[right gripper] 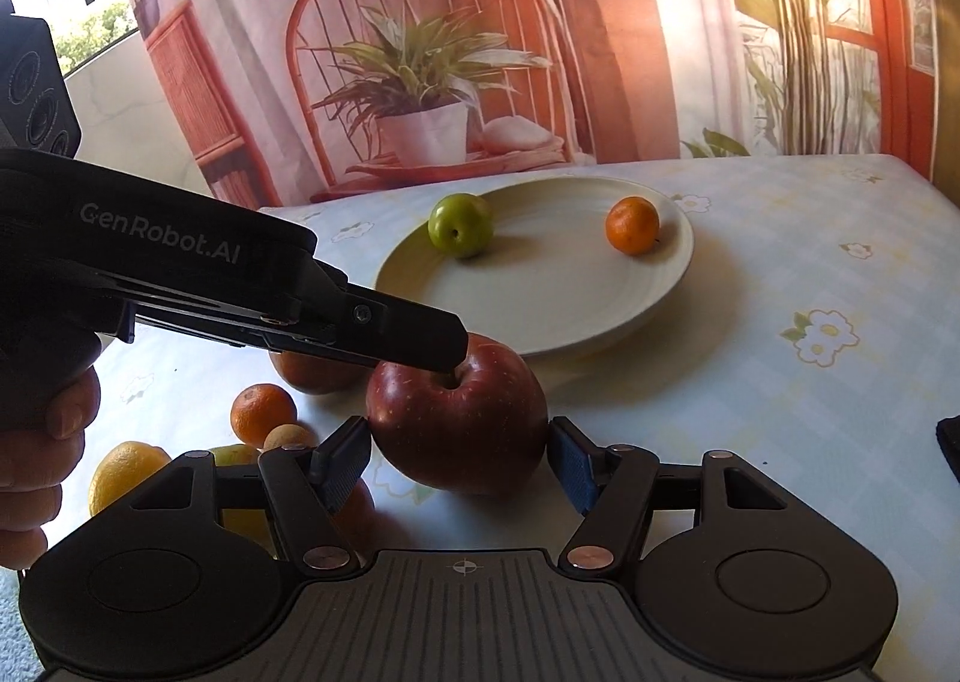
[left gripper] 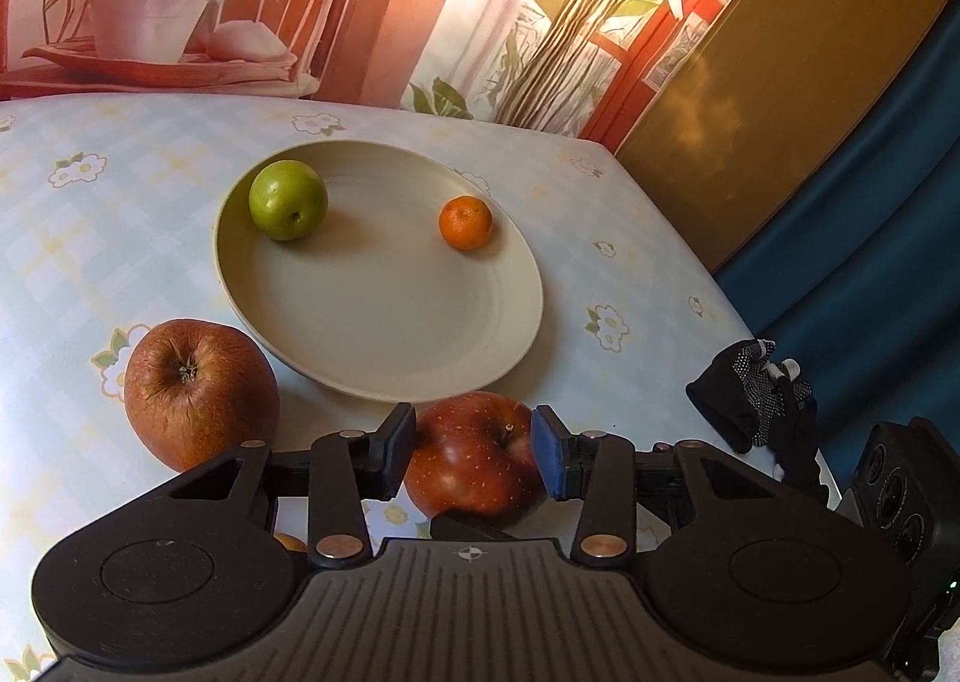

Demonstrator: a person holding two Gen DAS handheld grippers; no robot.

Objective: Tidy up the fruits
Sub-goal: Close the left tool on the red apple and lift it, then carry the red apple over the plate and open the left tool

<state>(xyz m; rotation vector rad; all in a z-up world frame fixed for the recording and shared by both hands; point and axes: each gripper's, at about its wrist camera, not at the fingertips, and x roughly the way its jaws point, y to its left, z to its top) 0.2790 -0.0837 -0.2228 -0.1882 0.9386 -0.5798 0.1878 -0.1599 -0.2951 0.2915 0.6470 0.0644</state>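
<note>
Spreading across both views, the bench (left gripper: 630,214) wears a pale checked cloth with small flowers, and a printed curtain of chairs and potted plants hangs behind it. On it sits the cream plate (left gripper: 384,334), already carrying a green apple (left gripper: 288,208) at its far left and a small mandarin (left gripper: 465,222) at its far right, with its near half bare. Just beside the plate's near-left rim lies a big russet apple (left gripper: 201,391), untouched. The thing in hand is the dark red apple (left gripper: 474,460), resting on the bench just short of the plate's near rim. The left tool (left gripper: 474,457) straddles it, both pads seemingly against its flanks, so it is pinching the apple; the right wrist view shows that tool reaching in from the left with a finger over the stem hollow. The right tool (right gripper: 459,463) stands spread, its pads just clear of the same apple on either side, holding nothing. To do this step well, I judge the left grip should sit at the apple's widest girth, since a round glossy fruit may squirt out of a high pinch; then lift straight up, clear the rim, and set it on the bare near half, away from the two fruits that could roll. Smaller fruit waits at the near left: a lemon (right gripper: 123,472) and another mandarin (right gripper: 263,412).
</note>
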